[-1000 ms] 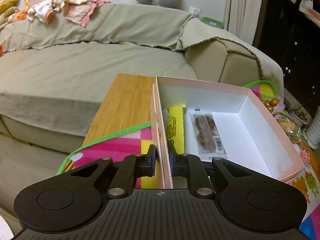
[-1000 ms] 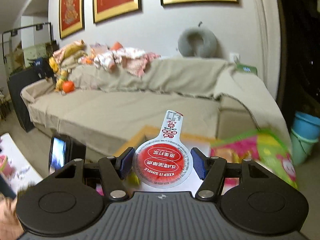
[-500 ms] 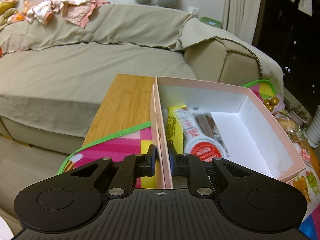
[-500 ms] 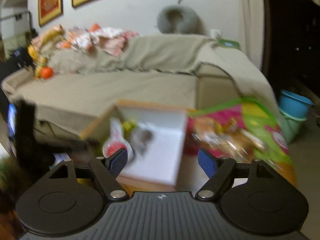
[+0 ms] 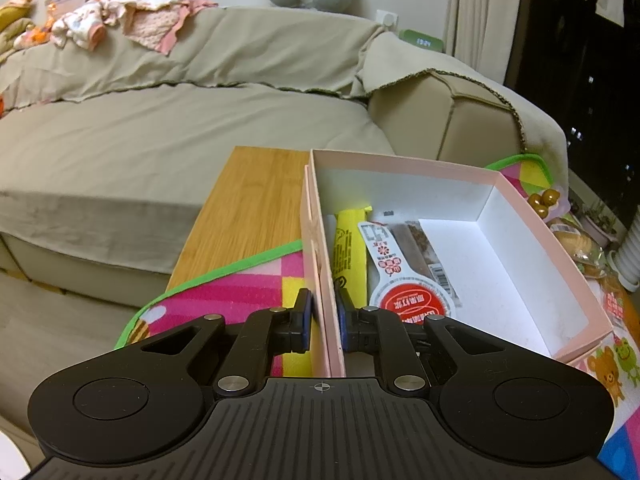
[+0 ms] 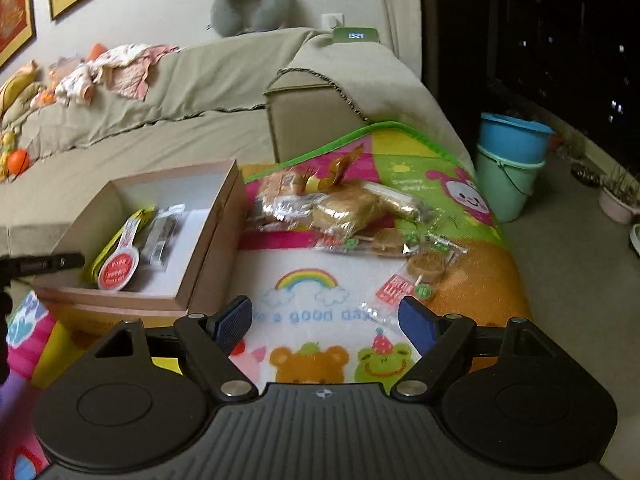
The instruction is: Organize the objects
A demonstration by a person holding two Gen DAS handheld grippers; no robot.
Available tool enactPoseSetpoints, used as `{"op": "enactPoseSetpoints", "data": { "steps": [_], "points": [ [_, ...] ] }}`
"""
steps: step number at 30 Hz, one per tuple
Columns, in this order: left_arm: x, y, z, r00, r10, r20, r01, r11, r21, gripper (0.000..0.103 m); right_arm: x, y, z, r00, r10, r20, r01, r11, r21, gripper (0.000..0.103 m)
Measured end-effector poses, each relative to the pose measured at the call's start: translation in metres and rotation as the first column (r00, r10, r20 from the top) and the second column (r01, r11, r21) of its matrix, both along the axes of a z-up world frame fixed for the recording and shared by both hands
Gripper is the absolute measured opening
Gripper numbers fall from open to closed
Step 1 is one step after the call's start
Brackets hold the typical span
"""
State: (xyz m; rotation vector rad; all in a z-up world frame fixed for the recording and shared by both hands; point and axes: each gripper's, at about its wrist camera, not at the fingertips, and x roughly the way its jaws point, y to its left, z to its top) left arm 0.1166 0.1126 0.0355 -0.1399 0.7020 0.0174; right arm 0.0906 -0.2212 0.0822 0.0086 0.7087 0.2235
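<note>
My left gripper (image 5: 323, 316) is shut on the left wall of the pink box (image 5: 552, 248), which sits on the colourful mat. Inside the box lie a yellow packet (image 5: 351, 252), a clear snack packet (image 5: 420, 246) and the red-and-white sauce pouch (image 5: 404, 284). In the right wrist view the box (image 6: 212, 240) is at left with the pouch (image 6: 118, 268) in it. My right gripper (image 6: 326, 322) is open and empty above the mat, right of the box. Several wrapped snacks (image 6: 344, 208) and small packets (image 6: 424, 264) lie on the mat beyond it.
The play mat (image 6: 304, 308) covers a wooden table (image 5: 248, 216) in front of a beige sofa (image 5: 160, 140). Stacked blue and green buckets (image 6: 512, 160) stand on the floor to the right. Clothes (image 6: 112, 72) lie on the sofa back.
My right gripper held the red-and-white pouch, opened and let it go into the box, then swung right over the mat. The left gripper stayed shut on the box wall.
</note>
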Motion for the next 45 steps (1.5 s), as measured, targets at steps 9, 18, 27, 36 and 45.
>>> {"op": "enactPoseSetpoints", "data": {
  "steps": [9, 18, 27, 36, 45],
  "points": [
    [0.0, -0.001, 0.0, 1.0, -0.001, 0.0, 0.001, 1.0, -0.002, 0.015, 0.112, 0.009, 0.03, 0.998, 0.001, -0.069, 0.011, 0.985, 0.171, 0.082],
    [0.0, -0.001, 0.001, 1.0, -0.001, 0.002, 0.001, 1.0, 0.001, 0.015, 0.269, 0.071, -0.005, 0.976, -0.089, -0.199, 0.099, 0.994, 0.042, 0.099],
    [0.001, -0.002, 0.002, 1.0, 0.003, 0.005, -0.003, 1.0, 0.0, 0.015, 0.272, 0.09, -0.038, 0.935, 0.058, -0.349, -0.079, 0.996, -0.046, 0.038],
    [0.001, -0.001, 0.0, 1.0, 0.002, 0.002, -0.002, 1.0, -0.001, 0.015, 0.166, 0.058, -0.037, 0.909, 0.178, -0.378, -0.216, 0.975, -0.06, 0.028],
    [0.002, -0.001, -0.001, 1.0, 0.004, -0.003, -0.004, 1.0, -0.003, 0.015, 0.019, 0.023, -0.033, 0.91, 0.271, -0.314, -0.318, 0.942, -0.107, 0.029]
  ]
}}
